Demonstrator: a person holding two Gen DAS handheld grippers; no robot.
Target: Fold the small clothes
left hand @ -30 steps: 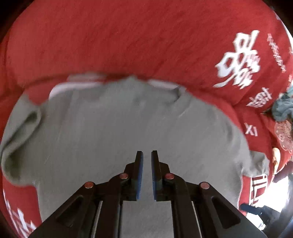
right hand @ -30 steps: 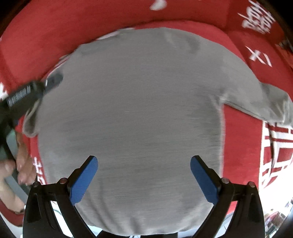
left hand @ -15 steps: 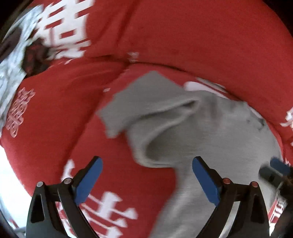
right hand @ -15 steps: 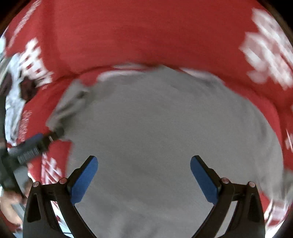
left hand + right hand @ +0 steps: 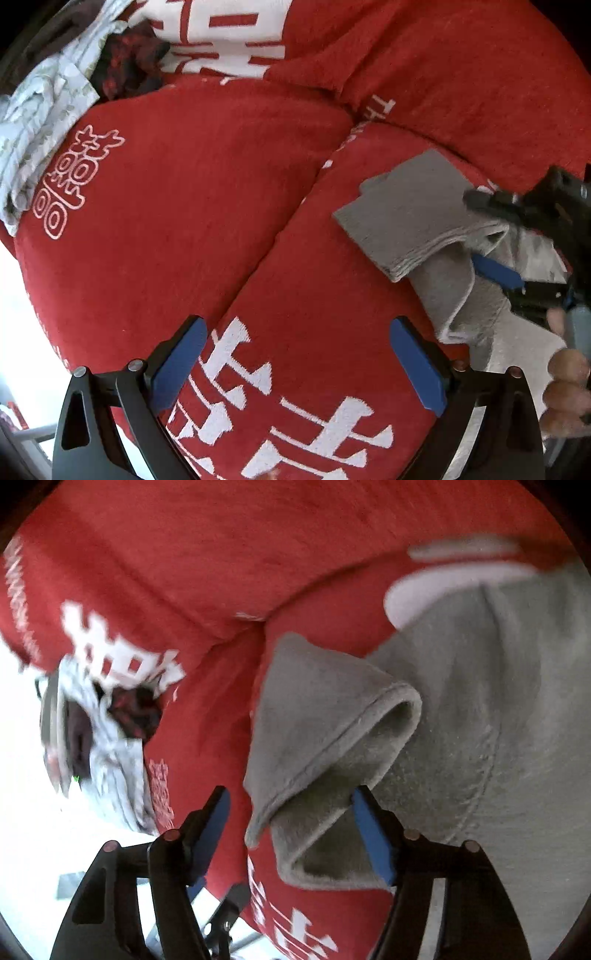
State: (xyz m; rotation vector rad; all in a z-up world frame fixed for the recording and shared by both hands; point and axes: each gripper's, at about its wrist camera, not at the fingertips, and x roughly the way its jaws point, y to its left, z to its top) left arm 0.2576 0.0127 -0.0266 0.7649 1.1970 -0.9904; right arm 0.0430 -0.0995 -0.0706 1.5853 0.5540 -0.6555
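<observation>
The small grey knit T-shirt (image 5: 480, 709) lies on the red plush cover printed with white characters (image 5: 184, 206), its short sleeve (image 5: 325, 716) hemmed, gaping, and pointing toward your right gripper (image 5: 295, 830). That gripper is spread, one blue pad over the red cover and the other touching or just above the sleeve's underside, so nothing is pinched yet. Your left gripper (image 5: 306, 365) hangs released over bare red cloth, well apart from the shirt (image 5: 421, 218), which sits at its far right. You appear to be at the sleeve fold: the body is laid flat, the sleeve not yet turned in. Next, I judge, you need to slide the right pads around the sleeve hem, clamp, and carry it across the chest without dragging the body. The plush will likely grip the knit, so lift before you travel. A crumpled pale patterned garment (image 5: 44, 122) waits at the cover's far edge.
</observation>
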